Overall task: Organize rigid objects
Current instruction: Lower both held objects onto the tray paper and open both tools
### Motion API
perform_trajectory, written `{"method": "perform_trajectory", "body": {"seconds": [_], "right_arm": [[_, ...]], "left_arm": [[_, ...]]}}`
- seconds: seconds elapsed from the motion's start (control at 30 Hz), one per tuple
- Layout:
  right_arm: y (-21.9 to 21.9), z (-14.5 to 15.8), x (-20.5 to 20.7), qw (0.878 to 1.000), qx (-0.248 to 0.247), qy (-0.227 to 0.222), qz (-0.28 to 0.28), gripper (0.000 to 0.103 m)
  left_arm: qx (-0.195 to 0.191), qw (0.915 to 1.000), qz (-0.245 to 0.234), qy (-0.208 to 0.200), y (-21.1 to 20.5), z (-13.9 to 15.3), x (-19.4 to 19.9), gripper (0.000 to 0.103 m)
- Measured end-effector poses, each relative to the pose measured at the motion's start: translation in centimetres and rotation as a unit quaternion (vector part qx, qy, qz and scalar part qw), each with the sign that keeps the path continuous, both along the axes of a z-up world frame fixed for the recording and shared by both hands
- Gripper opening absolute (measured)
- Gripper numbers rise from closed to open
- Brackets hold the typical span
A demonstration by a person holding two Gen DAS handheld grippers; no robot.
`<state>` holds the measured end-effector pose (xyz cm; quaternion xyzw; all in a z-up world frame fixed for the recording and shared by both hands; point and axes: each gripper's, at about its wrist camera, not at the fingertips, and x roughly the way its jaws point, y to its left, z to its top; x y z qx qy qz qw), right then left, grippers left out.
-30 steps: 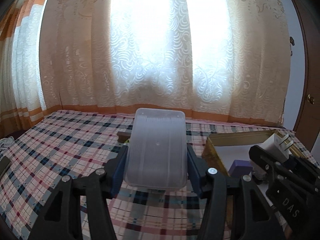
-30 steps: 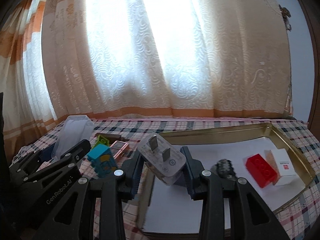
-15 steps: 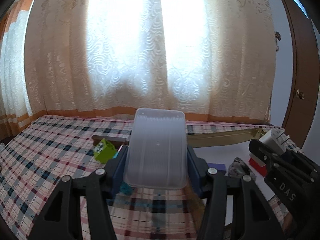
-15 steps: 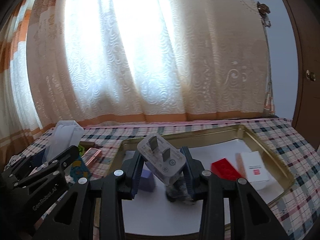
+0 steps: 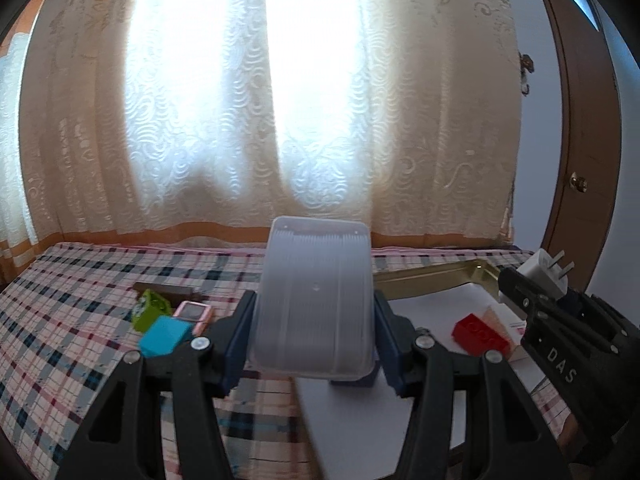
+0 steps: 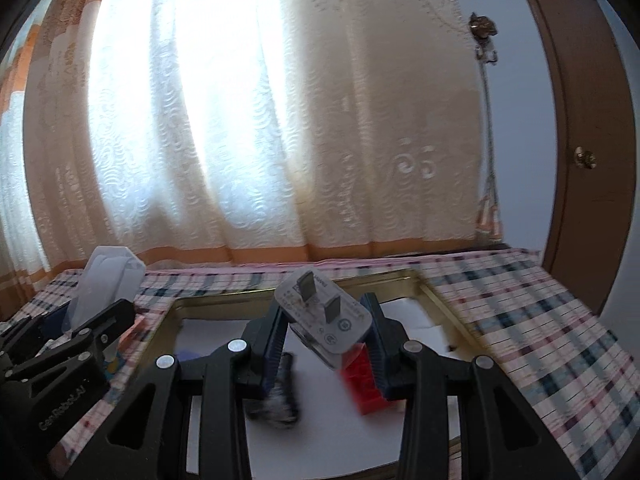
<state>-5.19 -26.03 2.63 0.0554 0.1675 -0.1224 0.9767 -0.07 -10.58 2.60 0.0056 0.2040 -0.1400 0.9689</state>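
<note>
Here the right gripper (image 6: 326,334) clamps the white plug adapter (image 6: 322,322), prongs up, directly above the gold tray (image 6: 256,300); the left gripper (image 5: 314,322) grips the clear plastic box (image 5: 316,300) nearer the tray's left rim

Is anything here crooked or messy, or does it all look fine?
Nothing is spilled or broken. The white plug adapter sits tilted in the right tongs, prongs up. The green block, blue block and pink gadget lie loose outside the gold tray.

Both wrist views curtainward, tray (image 5: 436,276) shared
</note>
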Motion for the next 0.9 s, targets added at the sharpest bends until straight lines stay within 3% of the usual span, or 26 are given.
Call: {"method": "perform_trajectory", "body": {"seconds": [0.4, 0.9], "right_arm": [[-6.1, -0.1, 0.8, 0.997, -0.003, 0.012, -0.074, 0.04], [-7.8, -1.2, 3.2, 0.995, -0.005, 0.056, -0.078, 0.04]], "left_arm": [[-0.002, 0.9994, -0.034, 0.008, -4.6, 0.3, 0.4, 0.055], [0.013, 0.9971, -0.067, 0.033, -9.1, -0.5, 1.3, 0.055]]}}
